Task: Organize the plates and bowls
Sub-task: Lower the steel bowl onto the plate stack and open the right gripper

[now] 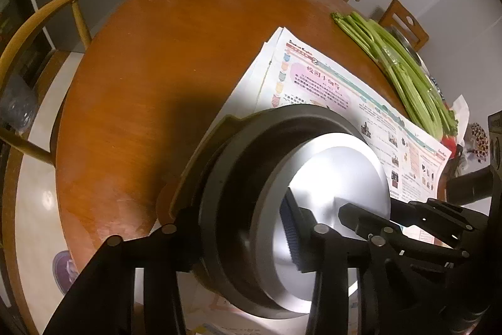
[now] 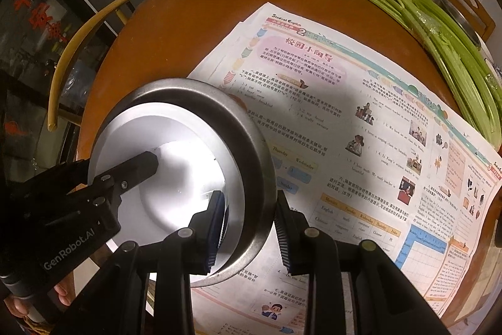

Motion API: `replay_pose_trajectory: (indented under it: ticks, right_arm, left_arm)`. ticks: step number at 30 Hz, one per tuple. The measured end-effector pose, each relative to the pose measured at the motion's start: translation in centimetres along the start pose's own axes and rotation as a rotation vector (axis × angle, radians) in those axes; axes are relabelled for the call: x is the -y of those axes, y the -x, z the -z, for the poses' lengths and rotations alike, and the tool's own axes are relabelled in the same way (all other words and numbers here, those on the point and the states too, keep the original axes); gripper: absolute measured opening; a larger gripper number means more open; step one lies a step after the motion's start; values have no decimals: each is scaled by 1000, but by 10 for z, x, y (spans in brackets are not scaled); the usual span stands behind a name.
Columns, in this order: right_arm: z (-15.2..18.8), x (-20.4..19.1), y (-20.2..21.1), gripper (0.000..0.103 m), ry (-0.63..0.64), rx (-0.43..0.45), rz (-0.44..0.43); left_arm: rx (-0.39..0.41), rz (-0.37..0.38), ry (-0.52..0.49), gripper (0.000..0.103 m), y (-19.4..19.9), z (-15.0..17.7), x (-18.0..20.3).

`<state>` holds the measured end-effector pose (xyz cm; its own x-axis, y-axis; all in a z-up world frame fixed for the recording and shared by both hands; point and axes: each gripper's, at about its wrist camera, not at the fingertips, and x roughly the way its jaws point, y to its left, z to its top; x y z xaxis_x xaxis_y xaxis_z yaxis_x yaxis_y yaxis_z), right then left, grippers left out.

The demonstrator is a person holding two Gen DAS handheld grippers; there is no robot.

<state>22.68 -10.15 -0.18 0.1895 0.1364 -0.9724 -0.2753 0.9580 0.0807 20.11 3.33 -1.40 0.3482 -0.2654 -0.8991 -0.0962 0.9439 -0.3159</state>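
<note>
Steel is filling the middle of both views: a metal bowl [image 2: 175, 175] is sitting tilted over a spread newspaper [image 2: 360, 131] on a round wooden table [image 2: 175, 21], with a second, darker rim showing around it in the left wrist view, so the bowl [image 1: 329, 178] is apparently nesting in another dish [image 1: 232, 178].

The right gripper [image 2: 249, 228] is straddling the bowl's near rim, one blue-padded finger [image 2: 216, 228] sitting inside the bowl and the other outside against the wall. Its jaws are standing close on the rim, but whether they are actually pinching it I cannot tell.

The left gripper [image 1: 238, 240] is reaching over the opposite side. One of its fingers [image 1: 291, 234] is lying inside the bowl and the other is hidden behind the outer wall, so the rim is lying between them; whether it is clamped there is unclear too. In the right wrist view its black fingertip [image 2: 141, 165] is resting on the bright inner surface.

Beyond the right gripper, to its far right, a bundle of green celery stalks [image 2: 439, 33] is lying along the table edge, just past the newspaper. Wooden chairs [image 2: 78, 52] are standing around the table.
</note>
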Motion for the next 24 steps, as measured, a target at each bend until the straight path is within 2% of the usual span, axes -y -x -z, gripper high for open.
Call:
replay_pose_trajectory:
  ticks: [4, 7, 11, 14, 17, 21, 24]
  right_arm:
    - [1, -3, 4, 34, 13, 17, -2]
    - [1, -7, 15, 35, 33, 47, 11]
    - [-2, -8, 31, 37, 34, 100, 9]
    - [-3, -7, 38, 41, 29, 123, 14]
    - [-2, -7, 41, 41, 26, 131, 6]
    - [0, -7, 44, 41, 24, 140, 5]
    - [5, -7, 53, 41, 27, 169, -17]
  left_arm:
    - [-6, -17, 14, 53, 2, 2, 1]
    - [26, -5, 16, 58, 11, 1, 1]
    - [69, 2, 24, 59, 23, 0, 0]
    - [130, -52, 2, 65, 35, 0, 5]
    - [211, -114, -24, 66, 50, 1, 8]
    - [231, -107, 2, 66, 58, 3, 5]
    - [244, -139, -16, 66, 58, 9, 8]
